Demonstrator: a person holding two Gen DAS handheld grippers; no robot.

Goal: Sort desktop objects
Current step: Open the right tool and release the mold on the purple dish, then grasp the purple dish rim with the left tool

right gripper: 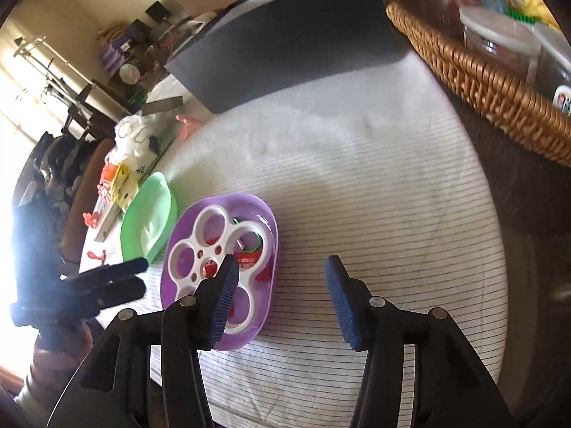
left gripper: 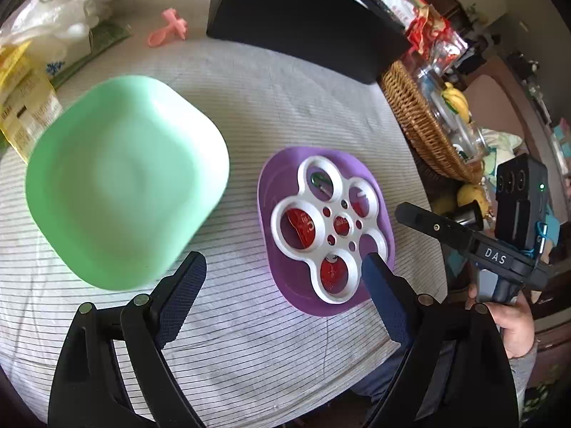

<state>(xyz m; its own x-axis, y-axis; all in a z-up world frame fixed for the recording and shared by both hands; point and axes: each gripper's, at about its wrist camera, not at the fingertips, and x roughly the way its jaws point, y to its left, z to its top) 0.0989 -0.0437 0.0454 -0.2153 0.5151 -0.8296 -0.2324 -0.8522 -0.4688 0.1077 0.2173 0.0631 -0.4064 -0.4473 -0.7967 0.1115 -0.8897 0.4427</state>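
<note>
Beside open right tongs [right gripper: 282, 296], white holed disc [right gripper: 217, 249], purple dish [right gripper: 266, 221]

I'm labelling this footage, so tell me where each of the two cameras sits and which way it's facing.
Left wrist: on the left gripper, looking down at the green dish and purple dish; its open fingers show, plus the right gripper and hand.
Right wrist: on the right gripper, looking down across the striped cloth toward the basket; its open fingers and the left gripper show.
Shared: both dishes, white ring holder, black pad, basket.
</note>
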